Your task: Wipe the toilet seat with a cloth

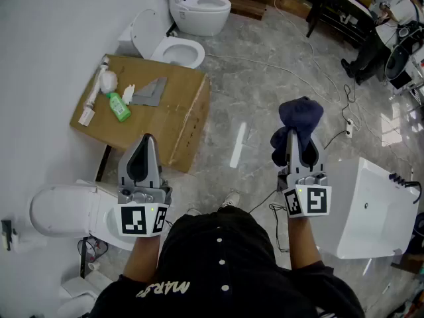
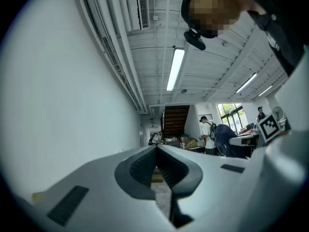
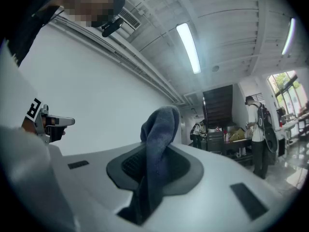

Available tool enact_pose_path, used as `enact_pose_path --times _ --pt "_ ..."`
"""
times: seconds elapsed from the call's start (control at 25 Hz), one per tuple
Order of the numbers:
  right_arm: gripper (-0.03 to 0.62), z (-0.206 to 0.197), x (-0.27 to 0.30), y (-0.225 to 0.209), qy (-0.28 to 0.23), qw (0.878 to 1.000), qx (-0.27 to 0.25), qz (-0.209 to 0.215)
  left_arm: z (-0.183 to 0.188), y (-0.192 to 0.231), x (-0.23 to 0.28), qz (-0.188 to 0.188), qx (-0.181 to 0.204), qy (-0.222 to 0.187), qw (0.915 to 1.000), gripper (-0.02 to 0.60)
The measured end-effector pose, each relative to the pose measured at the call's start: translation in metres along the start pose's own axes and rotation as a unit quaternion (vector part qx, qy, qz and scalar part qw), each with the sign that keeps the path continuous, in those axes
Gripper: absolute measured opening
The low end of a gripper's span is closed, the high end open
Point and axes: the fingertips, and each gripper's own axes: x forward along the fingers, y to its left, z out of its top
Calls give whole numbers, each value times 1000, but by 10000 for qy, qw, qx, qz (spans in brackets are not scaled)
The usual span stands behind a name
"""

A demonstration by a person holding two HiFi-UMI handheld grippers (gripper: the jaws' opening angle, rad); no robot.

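My right gripper (image 1: 299,132) is shut on a dark blue cloth (image 1: 299,118), held up over the floor; the cloth (image 3: 159,129) sticks out between the jaws and droops over them. My left gripper (image 1: 147,141) is shut with nothing in it, its jaws meeting at the tips (image 2: 157,148). A white toilet (image 1: 63,211) with its lid down sits at the lower left against the wall, just left of and below the left gripper. Both grippers point upward and forward, away from that toilet.
A cardboard box (image 1: 179,111) ahead carries a green bottle (image 1: 119,106), a brush and a grey cloth. Two more toilets (image 1: 179,48) (image 1: 202,8) stand behind it. A white tub-like unit (image 1: 368,207) is at the right. Cables cross the floor.
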Motion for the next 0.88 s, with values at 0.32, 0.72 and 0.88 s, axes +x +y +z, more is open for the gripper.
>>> enact_pose_path --times 0.32,0.72,0.88 --pt "71 -4 0 -7 43 10000 -7 35 -4 -10 6 -26 -3 29 10000 11" --pt "72 -10 3 -45 -57 9993 358 -89 -13 -34 29 -35 31 106 9999 11" --pt "74 -17 1 -65 34 9994 322 -95 -16 -46 41 -10 67 93 9999 11"
